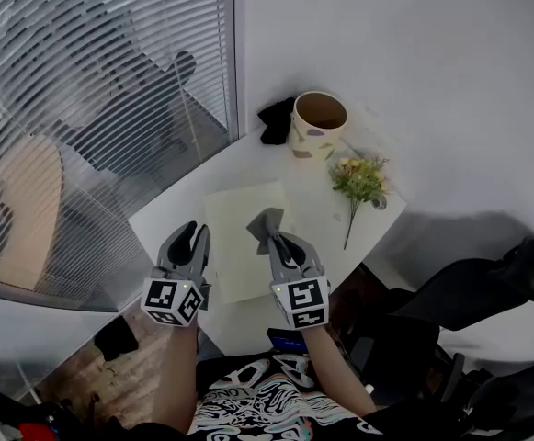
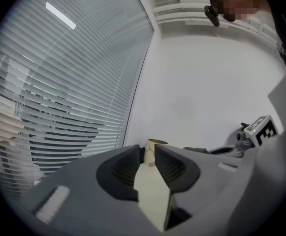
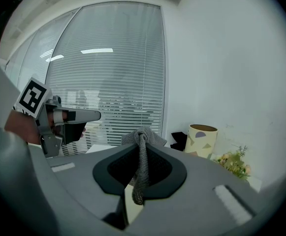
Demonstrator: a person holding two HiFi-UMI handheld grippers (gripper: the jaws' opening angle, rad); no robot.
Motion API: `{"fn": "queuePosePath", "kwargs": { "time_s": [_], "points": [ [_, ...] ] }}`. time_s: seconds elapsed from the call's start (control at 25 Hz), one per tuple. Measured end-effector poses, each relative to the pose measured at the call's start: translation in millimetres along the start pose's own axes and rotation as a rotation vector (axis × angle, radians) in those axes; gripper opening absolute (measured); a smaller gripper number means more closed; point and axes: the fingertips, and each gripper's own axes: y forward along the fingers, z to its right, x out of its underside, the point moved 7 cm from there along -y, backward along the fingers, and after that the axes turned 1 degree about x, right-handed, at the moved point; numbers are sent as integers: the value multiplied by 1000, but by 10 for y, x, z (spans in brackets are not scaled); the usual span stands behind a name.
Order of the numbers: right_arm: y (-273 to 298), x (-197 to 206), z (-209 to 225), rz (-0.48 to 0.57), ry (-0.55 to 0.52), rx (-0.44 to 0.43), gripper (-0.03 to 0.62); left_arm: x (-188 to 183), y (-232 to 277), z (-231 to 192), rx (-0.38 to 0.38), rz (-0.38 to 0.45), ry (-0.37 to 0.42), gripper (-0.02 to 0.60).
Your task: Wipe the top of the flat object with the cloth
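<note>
A pale yellow flat board (image 1: 239, 246) lies on the white table (image 1: 170, 214). My right gripper (image 1: 280, 244) hovers over the board's right part, shut on a grey cloth (image 1: 267, 225) that bunches beyond its tips. The right gripper view shows the cloth (image 3: 142, 154) pinched between the jaws and hanging down. My left gripper (image 1: 190, 243) is at the board's left edge, jaws a narrow gap apart and holding nothing. In the left gripper view the board (image 2: 150, 191) shows through that gap.
A patterned cream cup (image 1: 318, 122) stands at the table's far corner beside a black object (image 1: 276, 119). A sprig of yellow flowers (image 1: 360, 180) lies at the right edge. Window blinds (image 1: 92, 72) run along the left, and a black chair (image 1: 469, 292) stands to the right.
</note>
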Motion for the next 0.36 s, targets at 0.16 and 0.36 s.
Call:
{"fn": "queuePosePath", "kwargs": {
  "time_s": [0.16, 0.36],
  "points": [
    [-24, -2, -16, 5, 14, -2, 20, 10, -14, 28, 6, -2, 1, 156],
    [-34, 1, -36, 4, 16, -14, 20, 57, -32, 37, 4, -13, -12, 156]
  ]
}}
